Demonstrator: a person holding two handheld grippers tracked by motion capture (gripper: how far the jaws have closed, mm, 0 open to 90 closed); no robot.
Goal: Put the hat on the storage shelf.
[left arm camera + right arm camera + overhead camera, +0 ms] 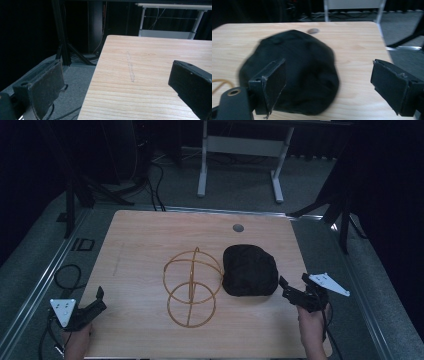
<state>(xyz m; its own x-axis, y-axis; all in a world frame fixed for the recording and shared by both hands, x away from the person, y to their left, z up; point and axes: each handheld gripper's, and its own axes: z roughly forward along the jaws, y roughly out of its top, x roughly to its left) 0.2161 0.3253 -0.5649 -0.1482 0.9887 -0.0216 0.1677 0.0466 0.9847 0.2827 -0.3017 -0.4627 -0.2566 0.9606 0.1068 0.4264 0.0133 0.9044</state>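
Right tongs (329,82) sit nearest, jaws spread wide and empty, aimed at the black cap (292,70). Cap lies on the table (352,50) just ahead of them, its near edge between the jaws but closer to the left jaw; nothing gripped yet. In the high view the right tongs (292,287) are just beside the cap (250,270), with the wire stand (192,287) on the cap's far side, close to it. Left tongs (115,85) also released, idle over the table edge, well apart from both. Likely step: grab the cap. Advice: centre the jaws on the rim, go low, pinch a fold of fabric, not the crown. Lift clear before swinging toward the stand.
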